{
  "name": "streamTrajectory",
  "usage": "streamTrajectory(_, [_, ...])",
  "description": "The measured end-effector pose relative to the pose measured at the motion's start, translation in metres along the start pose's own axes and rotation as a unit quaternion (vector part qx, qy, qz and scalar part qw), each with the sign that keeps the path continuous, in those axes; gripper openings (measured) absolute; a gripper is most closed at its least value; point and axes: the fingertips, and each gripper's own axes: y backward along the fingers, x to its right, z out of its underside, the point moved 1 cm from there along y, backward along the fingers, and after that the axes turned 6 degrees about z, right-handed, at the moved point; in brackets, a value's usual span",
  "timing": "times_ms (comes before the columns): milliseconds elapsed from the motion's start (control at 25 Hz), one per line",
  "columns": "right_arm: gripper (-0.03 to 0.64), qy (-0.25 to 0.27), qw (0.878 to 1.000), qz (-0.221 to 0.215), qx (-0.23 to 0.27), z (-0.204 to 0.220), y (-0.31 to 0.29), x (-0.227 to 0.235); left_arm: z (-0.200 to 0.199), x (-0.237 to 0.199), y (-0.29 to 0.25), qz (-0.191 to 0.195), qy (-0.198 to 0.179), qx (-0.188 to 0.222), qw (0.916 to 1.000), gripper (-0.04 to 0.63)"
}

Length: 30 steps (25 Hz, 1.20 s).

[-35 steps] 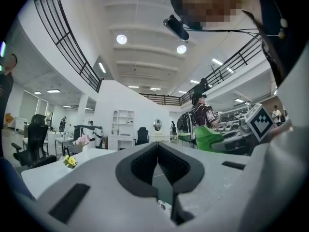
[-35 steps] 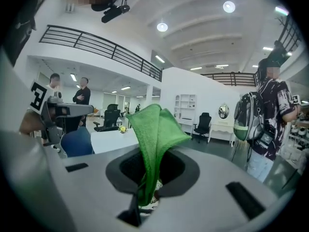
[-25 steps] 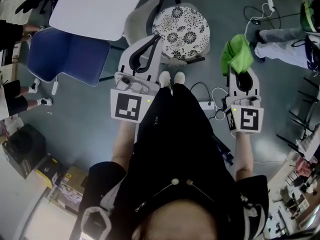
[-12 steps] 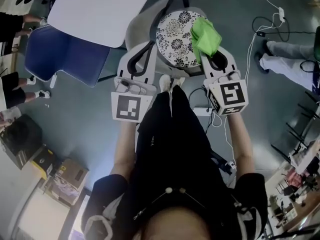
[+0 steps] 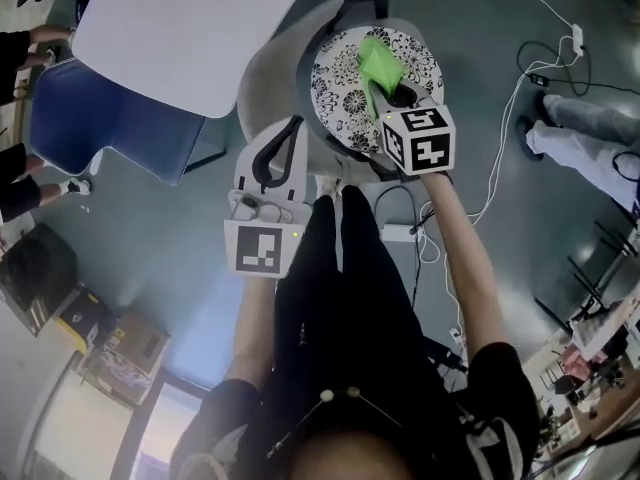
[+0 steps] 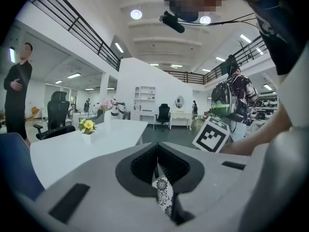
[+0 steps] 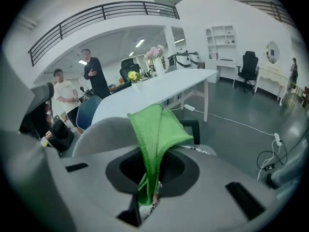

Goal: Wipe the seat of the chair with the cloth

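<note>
**Green cloth held over the floral seat**

The left gripper [image 5: 291,130] sits just beside the grey chair [image 5: 262,63], its jaws pressed together with nothing between them. To the right, the green cloth [image 5: 378,63] is over the round patterned seat [image 5: 340,68], pinched by the right gripper [image 5: 398,95].

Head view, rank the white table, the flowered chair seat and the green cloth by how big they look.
1. white table: largest, even though the picture's edge cuts it off.
2. flowered chair seat: clearly smaller; part of it is covered.
3. green cloth: smallest, bunched up.
</note>
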Motion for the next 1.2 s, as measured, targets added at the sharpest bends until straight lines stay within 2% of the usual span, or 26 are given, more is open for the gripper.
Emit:
streamTrajectory(120, [0.046,-0.012,1.0,-0.006,-0.025,0.01,-0.042,0.003,0.019,-0.004,-0.008,0.007,0.007,-0.019,0.9998,0.006])
streamTrajectory(320, [0.046,-0.017,0.997,-0.019,-0.074,0.031,-0.11,-0.003,0.042,-0.014,-0.02,0.03,-0.019,-0.057,0.9978,0.006])
streamTrajectory(600, [0.046,-0.034,0.991,-0.042,-0.122,0.055,-0.189,-0.027,0.07,-0.035,-0.034,0.02,0.026,-0.064,0.9974,0.006])
streamTrajectory(920, [0.046,-0.046,0.984,-0.034,-0.167,0.093,-0.244,-0.041,0.084,-0.036,-0.043,0.019,0.043,-0.051,0.9976,0.006])
streamTrajectory(1040, [0.046,-0.043,0.982,-0.023,-0.184,0.106,-0.254,-0.037,0.087,-0.034,-0.041,0.017,0.049,-0.048,0.9975,0.006])
streamTrajectory(1200, [0.046,-0.047,0.98,0.002,-0.194,0.117,-0.251,-0.009,0.089,-0.03,-0.036,0.018,0.054,-0.047,0.9973,0.006])
